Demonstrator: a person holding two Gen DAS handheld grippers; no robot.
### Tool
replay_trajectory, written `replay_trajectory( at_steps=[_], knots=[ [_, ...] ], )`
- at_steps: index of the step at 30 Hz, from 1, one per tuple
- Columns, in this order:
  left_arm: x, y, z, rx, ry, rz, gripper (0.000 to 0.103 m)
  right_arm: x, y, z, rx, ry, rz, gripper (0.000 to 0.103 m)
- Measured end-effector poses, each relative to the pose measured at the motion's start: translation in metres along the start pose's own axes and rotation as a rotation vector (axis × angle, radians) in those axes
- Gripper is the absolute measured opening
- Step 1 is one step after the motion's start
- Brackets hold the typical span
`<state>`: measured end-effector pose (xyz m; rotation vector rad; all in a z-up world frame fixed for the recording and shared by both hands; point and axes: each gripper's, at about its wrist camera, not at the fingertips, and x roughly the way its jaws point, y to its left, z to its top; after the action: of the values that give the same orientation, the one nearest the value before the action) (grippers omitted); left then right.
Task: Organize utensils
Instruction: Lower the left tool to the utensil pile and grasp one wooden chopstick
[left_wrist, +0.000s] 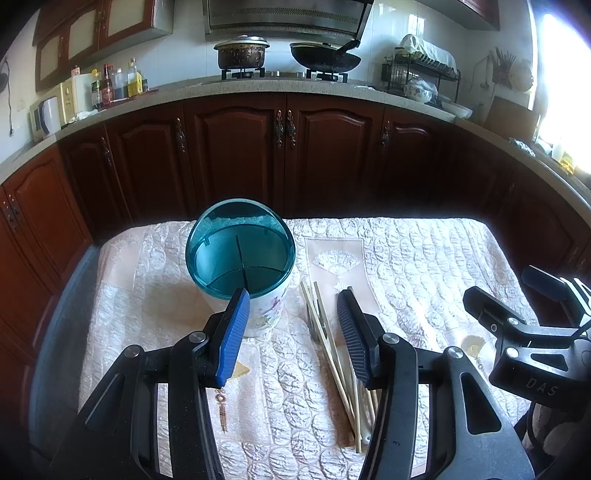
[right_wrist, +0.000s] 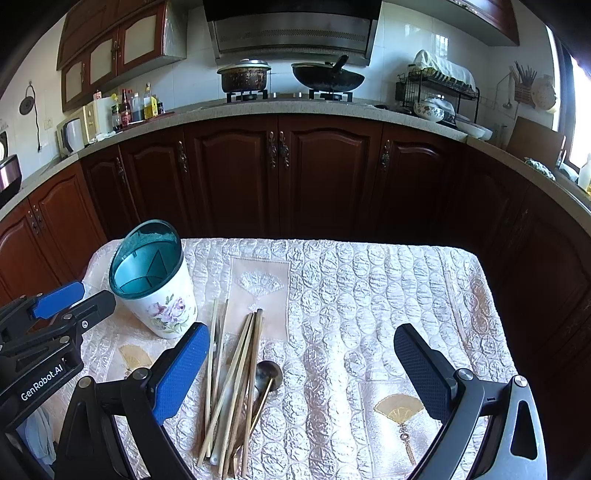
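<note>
Both pairs of blue-padded fingers stand spread with nothing between them: my left gripper (left_wrist: 291, 332) and my right gripper (right_wrist: 301, 373) hover over the quilted cream tablecloth (right_wrist: 388, 295). Nearest me, just right of the white floral holder with the teal divided insert (right_wrist: 157, 280), lies a loose pile of pale wooden chopsticks (right_wrist: 236, 373) with a dark metal spoon (right_wrist: 266, 373). Crossed sticks could scatter if I pinch several together, and a clumsy drop might tip the holder.

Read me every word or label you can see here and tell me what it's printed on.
"GenRobot.AI": on the black body of the left claw, right wrist view.
"DAS": on the black body of the right claw, left wrist view; may be cut off.
Labels on the glass bottles on the counter: too small to read.
</note>
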<state>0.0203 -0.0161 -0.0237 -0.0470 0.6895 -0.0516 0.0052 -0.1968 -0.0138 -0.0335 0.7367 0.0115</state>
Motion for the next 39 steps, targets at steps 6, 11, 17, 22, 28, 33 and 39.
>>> replay_trajectory(
  at_steps=[6, 11, 17, 22, 28, 33, 39],
  knots=[
    [0.022, 0.009, -0.015, -0.050, 0.097, -0.060, 0.049, 0.027, -0.009, -0.013, 0.010, 0.058, 0.054, 0.096],
    [0.050, 0.013, -0.033, -0.127, 0.197, -0.118, 0.049, 0.063, -0.017, -0.026, 0.054, 0.147, 0.159, 0.078],
    [0.079, 0.007, -0.040, -0.189, 0.279, -0.178, 0.049, 0.104, -0.017, -0.031, 0.104, 0.210, 0.285, 0.055],
    [0.115, 0.004, -0.047, -0.206, 0.328, -0.161, 0.049, 0.134, -0.007, -0.025, 0.075, 0.251, 0.316, 0.048],
    [0.145, 0.003, -0.047, -0.238, 0.360, -0.136, 0.048, 0.173, 0.001, -0.020, 0.071, 0.312, 0.355, 0.043],
    [0.157, 0.001, -0.048, -0.229, 0.386, -0.130, 0.043, 0.204, 0.010, -0.018, 0.067, 0.366, 0.390, 0.030],
    [0.165, 0.002, -0.050, -0.218, 0.416, -0.156, 0.017, 0.232, 0.015, -0.021, 0.131, 0.416, 0.451, 0.010]
  ],
)
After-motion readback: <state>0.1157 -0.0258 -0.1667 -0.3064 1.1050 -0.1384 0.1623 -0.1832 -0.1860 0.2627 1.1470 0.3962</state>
